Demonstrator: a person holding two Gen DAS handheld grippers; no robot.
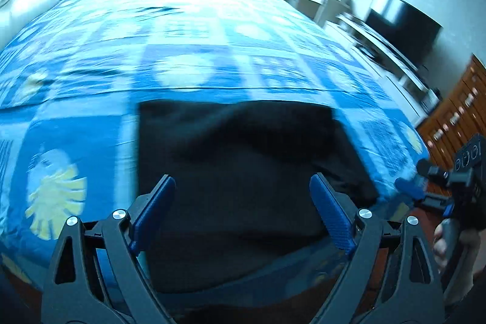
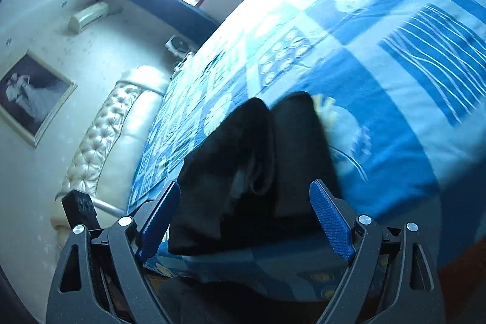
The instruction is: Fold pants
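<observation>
1. Both claws, left claw and right claw, are standing apart, gripping nothing.
2. Pants are lying folded at the bed near edge.
3. Folding is looking nearly finished; perhaps one more fold is remaining.

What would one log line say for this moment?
item: black pants folded on bed | left hand-held gripper: open, empty | right hand-held gripper: open, empty

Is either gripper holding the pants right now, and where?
Neither. Left gripper and right gripper are open, above the folded black pants on the bed.
</observation>
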